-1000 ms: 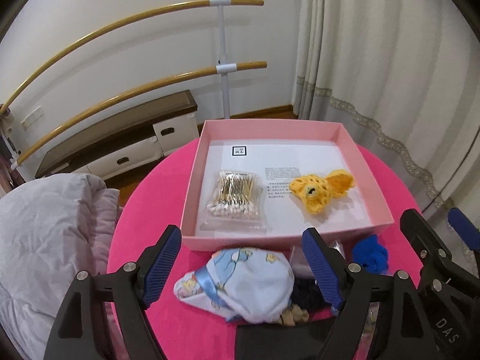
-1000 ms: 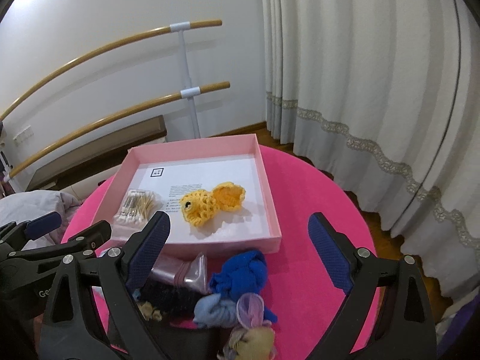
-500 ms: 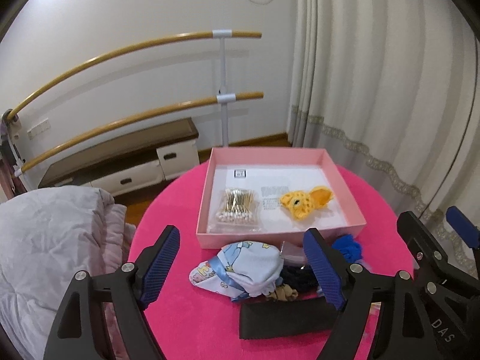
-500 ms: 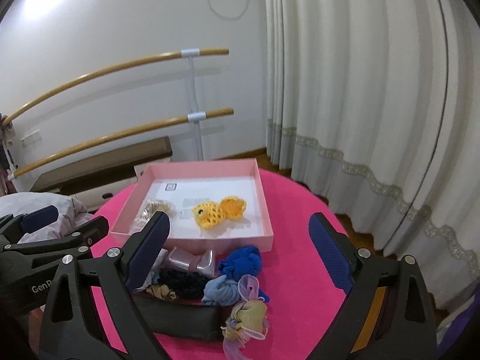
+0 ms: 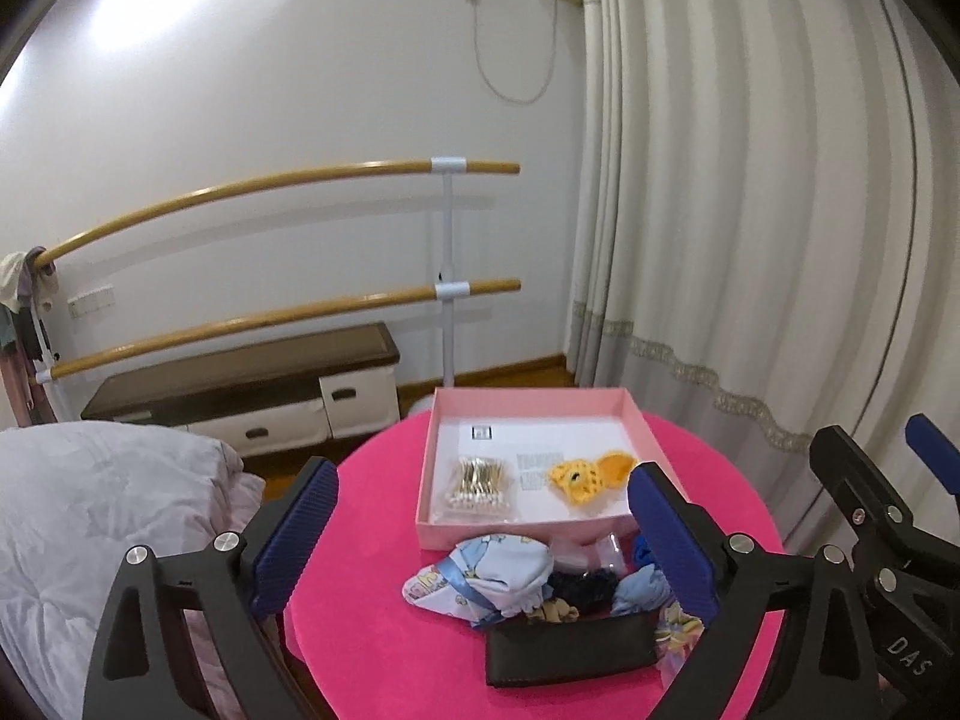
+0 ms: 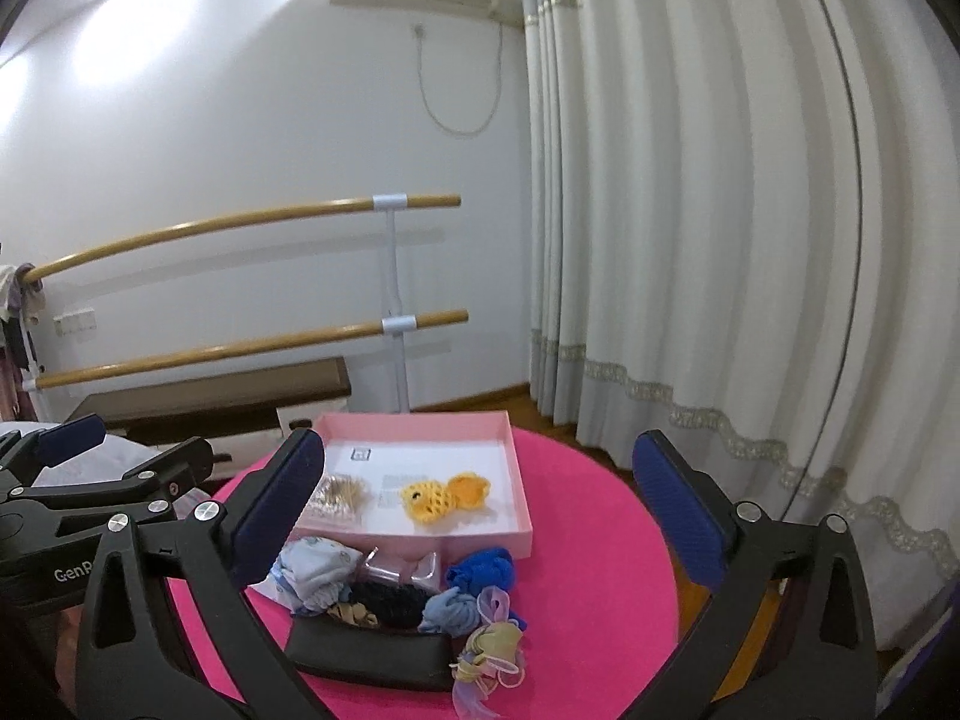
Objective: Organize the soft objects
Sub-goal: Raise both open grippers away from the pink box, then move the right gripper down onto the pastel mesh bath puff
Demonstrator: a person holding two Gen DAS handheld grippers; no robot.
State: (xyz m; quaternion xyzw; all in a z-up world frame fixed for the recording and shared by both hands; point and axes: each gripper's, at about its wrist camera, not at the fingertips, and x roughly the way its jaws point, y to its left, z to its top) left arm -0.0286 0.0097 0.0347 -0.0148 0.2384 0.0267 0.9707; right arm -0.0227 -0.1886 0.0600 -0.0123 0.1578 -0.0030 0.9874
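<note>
Round pink table carries everything. Pink box sits at its far side, open; inside are a bag of cotton swabs on the left and a yellow crochet fish toward the middle-right. The soft pile lies just in front of the box's near wall: printed baby hat with blue ribbon, black case nearest the cameras, black scrunchie, blue knit piece, light blue cloth, pale organza scrunchies, clear plastic bag.

Left gripper and right gripper both hang high above the table, fingers spread wide, holding nothing.

Risks, as judgement: pile items touch and overlap, so a pinch on one could drag a neighbour along or off the table edge. Thin organza may slip between the fingers. The ribbon could snag. The swab bag takes up box floor, so drops may land on it. Both grippers aiming at the same pile could collide.
</note>
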